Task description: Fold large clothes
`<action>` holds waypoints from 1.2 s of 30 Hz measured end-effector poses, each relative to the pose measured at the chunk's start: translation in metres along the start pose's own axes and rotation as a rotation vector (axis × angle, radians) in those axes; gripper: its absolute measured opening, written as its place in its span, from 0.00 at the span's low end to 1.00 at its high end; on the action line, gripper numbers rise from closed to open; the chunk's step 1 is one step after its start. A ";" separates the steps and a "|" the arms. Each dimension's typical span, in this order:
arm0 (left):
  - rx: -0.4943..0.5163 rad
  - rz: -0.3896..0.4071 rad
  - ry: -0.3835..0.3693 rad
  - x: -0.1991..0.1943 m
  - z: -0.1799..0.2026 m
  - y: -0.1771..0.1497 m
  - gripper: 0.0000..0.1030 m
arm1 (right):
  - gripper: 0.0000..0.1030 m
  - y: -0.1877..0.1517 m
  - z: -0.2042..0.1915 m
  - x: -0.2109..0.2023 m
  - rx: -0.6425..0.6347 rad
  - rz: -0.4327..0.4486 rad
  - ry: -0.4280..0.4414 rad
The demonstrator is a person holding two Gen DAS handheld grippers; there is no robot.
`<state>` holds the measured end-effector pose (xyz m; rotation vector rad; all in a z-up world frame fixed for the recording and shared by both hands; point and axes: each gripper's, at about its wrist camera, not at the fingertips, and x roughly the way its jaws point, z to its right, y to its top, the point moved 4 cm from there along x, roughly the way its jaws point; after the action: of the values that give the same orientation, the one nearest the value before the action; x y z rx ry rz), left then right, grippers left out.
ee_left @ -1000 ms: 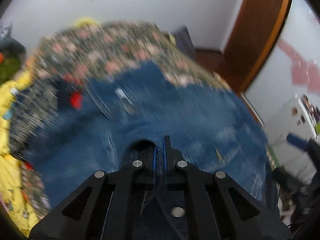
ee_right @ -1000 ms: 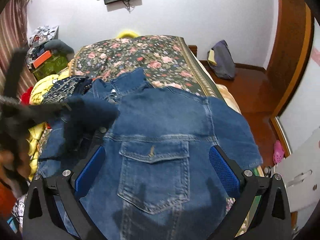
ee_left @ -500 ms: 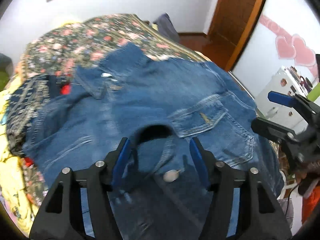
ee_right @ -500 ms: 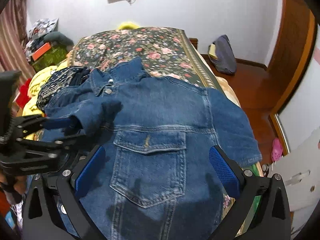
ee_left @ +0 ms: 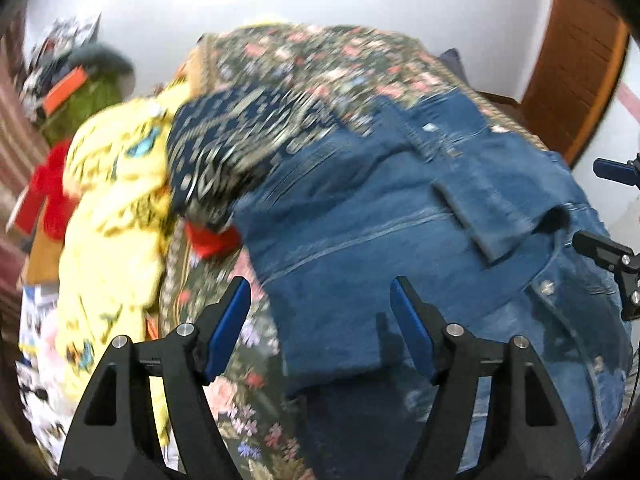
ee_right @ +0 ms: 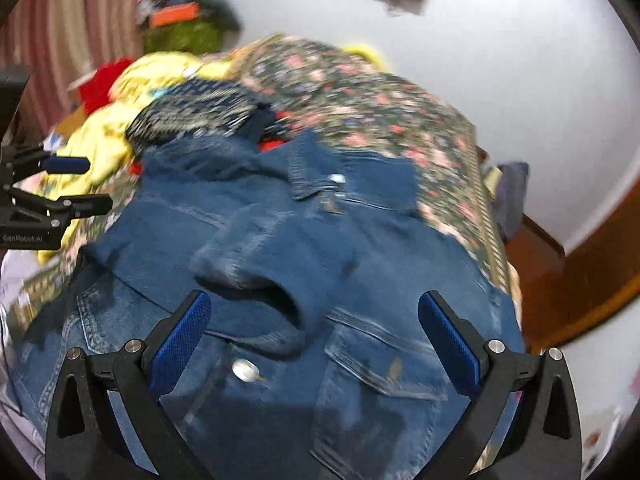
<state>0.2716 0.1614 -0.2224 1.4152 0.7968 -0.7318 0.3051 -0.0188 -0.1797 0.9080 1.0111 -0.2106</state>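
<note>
Both views motion-blurred; fine detail lost. Jacket [ee_right: 360, 264] lies across the bed [ee_right: 360, 92], lower centre of the frame, one sleeve [ee_right: 256, 268] folded over its front; hem cut off at the bottom edge. Left tool [ee_left: 320, 296] open, holding nothing, over the jacket's edge, lower centre. Right tool [ee_right: 314, 312] open, empty, above the sleeve cuff. Yellow cloth [ee_left: 116, 184], patterned navy cloth [ee_left: 240, 140] and red cloth [ee_left: 52, 196] piled at left, partly overlapped by the jacket. Left tool's body, far left of right view, reads "GenRobot.AI".
</note>
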 end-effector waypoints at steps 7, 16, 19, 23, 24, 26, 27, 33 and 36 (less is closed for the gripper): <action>-0.062 -0.073 0.000 0.026 -0.020 -0.032 0.69 | 0.98 0.002 -0.029 0.055 -0.164 -0.147 -0.016; -0.031 -0.118 0.019 0.052 -0.012 -0.056 0.70 | 0.52 0.017 -0.015 0.069 -0.138 -0.117 -0.035; -0.019 -0.119 0.032 0.054 -0.009 -0.058 0.70 | 0.38 0.020 -0.012 0.064 -0.112 -0.091 -0.021; -0.011 -0.119 0.047 0.055 -0.007 -0.058 0.71 | 0.30 0.024 0.010 0.049 -0.019 -0.028 -0.020; -0.013 -0.121 0.048 0.055 -0.008 -0.058 0.71 | 0.30 0.024 0.016 0.045 0.010 -0.015 -0.019; -0.015 -0.127 0.053 0.055 -0.008 -0.057 0.71 | 0.29 0.023 0.037 0.035 0.087 0.013 -0.014; -0.014 -0.130 0.059 0.054 -0.008 -0.056 0.71 | 0.28 0.022 0.045 0.032 0.115 0.023 -0.014; -0.007 -0.089 0.079 0.035 -0.006 -0.039 0.71 | 0.22 0.004 0.095 0.011 0.308 0.079 0.052; -0.030 -0.048 0.057 0.021 -0.004 -0.025 0.71 | 0.20 -0.003 0.103 0.008 0.359 0.101 0.091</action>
<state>0.2624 0.1651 -0.2533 1.3998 0.8851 -0.7159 0.3738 -0.0946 -0.1654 1.3017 1.0255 -0.2731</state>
